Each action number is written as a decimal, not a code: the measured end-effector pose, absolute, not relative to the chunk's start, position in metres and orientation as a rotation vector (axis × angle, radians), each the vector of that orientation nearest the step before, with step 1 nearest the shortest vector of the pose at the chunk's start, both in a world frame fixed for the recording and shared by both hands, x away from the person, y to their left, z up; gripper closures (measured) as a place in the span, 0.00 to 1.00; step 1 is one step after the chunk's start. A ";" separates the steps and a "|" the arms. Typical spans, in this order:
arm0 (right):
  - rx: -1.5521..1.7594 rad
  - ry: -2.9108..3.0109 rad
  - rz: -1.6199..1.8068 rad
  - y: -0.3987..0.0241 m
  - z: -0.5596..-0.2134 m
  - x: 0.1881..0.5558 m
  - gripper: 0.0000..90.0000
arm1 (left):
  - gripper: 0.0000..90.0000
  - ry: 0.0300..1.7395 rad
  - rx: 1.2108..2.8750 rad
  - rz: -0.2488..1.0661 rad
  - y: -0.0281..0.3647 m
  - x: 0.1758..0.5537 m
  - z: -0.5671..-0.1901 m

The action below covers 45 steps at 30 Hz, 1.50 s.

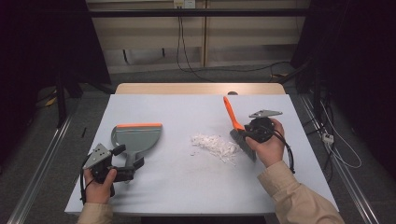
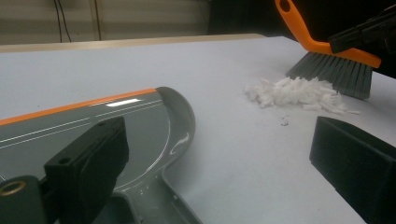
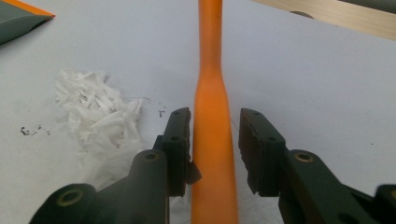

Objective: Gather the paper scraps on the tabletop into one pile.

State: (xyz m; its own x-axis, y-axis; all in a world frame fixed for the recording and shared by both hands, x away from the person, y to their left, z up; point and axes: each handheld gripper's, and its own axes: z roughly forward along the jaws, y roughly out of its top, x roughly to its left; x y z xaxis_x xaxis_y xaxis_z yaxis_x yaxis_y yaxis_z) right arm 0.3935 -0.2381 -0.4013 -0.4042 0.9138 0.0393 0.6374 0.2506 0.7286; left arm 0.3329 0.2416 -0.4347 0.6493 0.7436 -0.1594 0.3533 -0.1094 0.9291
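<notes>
High view: dustpan (image 1: 137, 136) left, shreds (image 1: 215, 145) centre, brush (image 1: 239, 132) right. Left gripper view: left gripper (image 2: 219, 158) agape beside the pan's handle. Right gripper view: right gripper (image 3: 214, 135) loosened, brush between jaws, one pad apart. Step: pre-sweep; next, re-clamp brush.

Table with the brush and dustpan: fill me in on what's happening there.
A person is working with a hand-held tool in each hand. The right tool has its jaws on either side of the orange brush handle, with a gap showing on one side, so it isn't clamped. The brush bristles rest beside the pile of white paper shreds. The left tool sits at the handle of the grey dustpan, jaws spread wide. The shreds still lie loose on the table, unswept.
</notes>
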 end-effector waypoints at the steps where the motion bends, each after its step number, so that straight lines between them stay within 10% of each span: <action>1: 1.423 2.155 0.939 -0.236 -0.401 0.395 0.73 | 0.05 0.897 1.713 0.420 0.242 0.333 -0.435; 31: 1.487 2.003 0.997 -0.164 -0.415 0.394 0.80 | 0.05 0.902 1.705 0.423 0.244 0.333 -0.434; 45: 1.494 1.975 0.984 -0.199 -0.400 0.396 0.80 | 0.05 0.898 1.718 0.425 0.242 0.333 -0.435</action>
